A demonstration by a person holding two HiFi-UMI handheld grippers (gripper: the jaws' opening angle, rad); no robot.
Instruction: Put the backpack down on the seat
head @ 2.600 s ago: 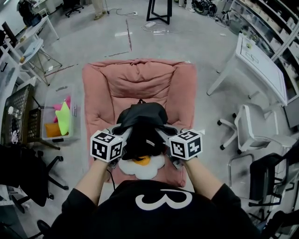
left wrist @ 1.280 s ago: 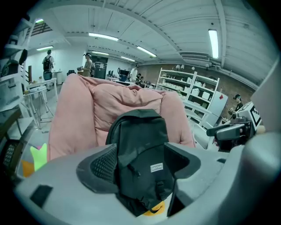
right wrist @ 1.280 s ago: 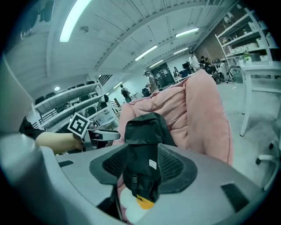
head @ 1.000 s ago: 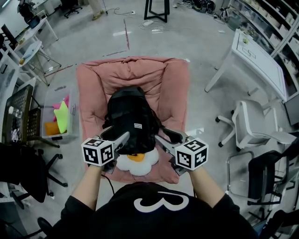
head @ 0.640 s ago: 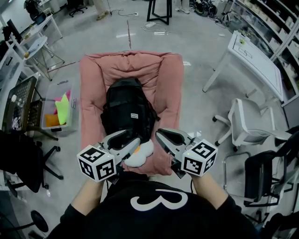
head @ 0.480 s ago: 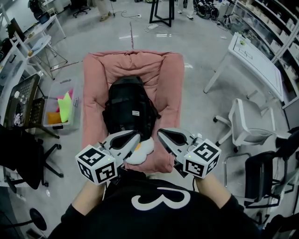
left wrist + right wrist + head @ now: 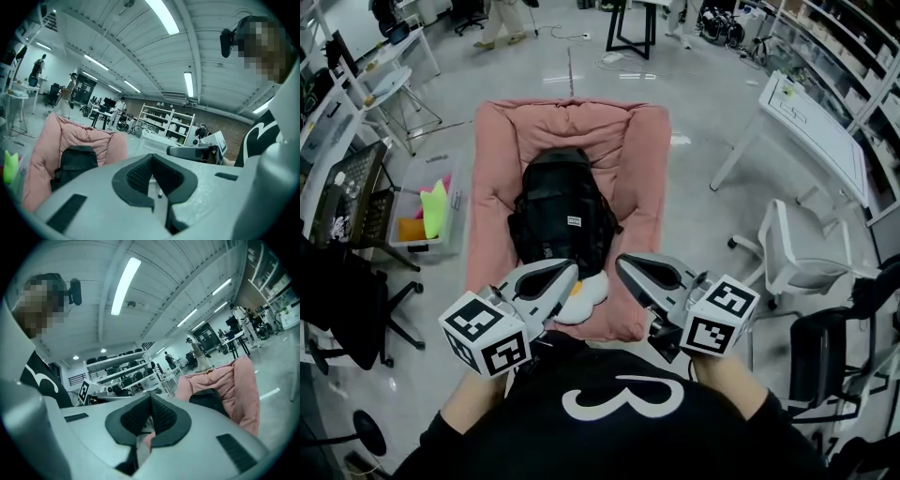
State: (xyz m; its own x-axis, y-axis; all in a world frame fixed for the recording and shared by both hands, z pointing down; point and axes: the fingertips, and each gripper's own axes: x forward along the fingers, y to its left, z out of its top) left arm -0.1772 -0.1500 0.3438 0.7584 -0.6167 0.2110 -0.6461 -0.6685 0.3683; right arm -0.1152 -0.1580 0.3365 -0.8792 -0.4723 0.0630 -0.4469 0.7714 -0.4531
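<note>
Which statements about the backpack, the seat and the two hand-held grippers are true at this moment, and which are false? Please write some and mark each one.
1. The backpack lies on the pink seat. True.
2. The left hand-held gripper and the right hand-held gripper both have their jaws together with nothing held. True.
3. The left hand-held gripper touches the backpack. False: it is apart from the backpack, near the front edge of the seat.
4. In the head view, the clear bin with colourful things stands to the right of the seat. False: it stands to the left; a white office chair is on the right.
</note>
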